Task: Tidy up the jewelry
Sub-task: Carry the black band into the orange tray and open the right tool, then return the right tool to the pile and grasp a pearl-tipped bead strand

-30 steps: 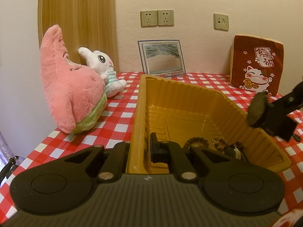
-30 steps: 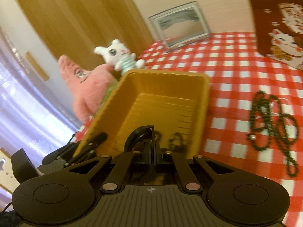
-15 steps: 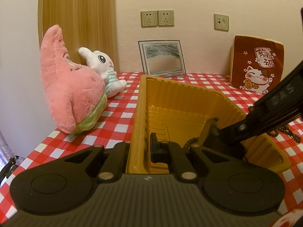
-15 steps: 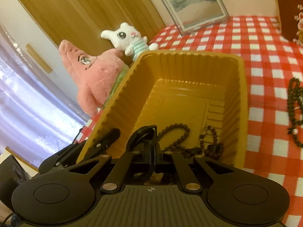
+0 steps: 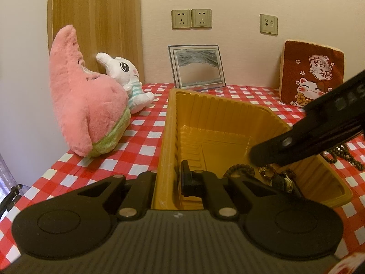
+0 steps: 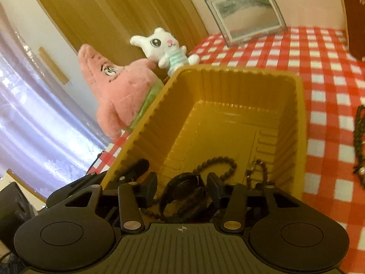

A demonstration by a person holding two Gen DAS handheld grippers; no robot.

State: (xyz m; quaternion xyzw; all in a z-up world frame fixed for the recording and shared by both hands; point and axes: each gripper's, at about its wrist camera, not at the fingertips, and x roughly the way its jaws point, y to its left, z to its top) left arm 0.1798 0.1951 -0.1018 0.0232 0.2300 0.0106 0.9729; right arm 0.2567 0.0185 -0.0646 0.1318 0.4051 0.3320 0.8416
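The left hand-held gripper (image 5: 167,178) is clamped on the near left wall of the yellow plastic tray (image 5: 228,114), one finger outside and one inside. The tray's long axis runs away from this camera toward the framed sand picture (image 5: 197,67) at the worktop's far edge. The right hand-held gripper (image 6: 181,188) hangs over the tray's near end with its fingers apart; a black wristwatch (image 6: 186,186) lies between them on the tray floor, its strap curled in a loop. Beside it, also at the near end, lie a brown bead bracelet (image 6: 217,166) and a smaller chain bracelet (image 6: 259,171). A dark bead necklace (image 6: 359,137) lies on the red-checked worktop (image 6: 324,91), right of the tray.
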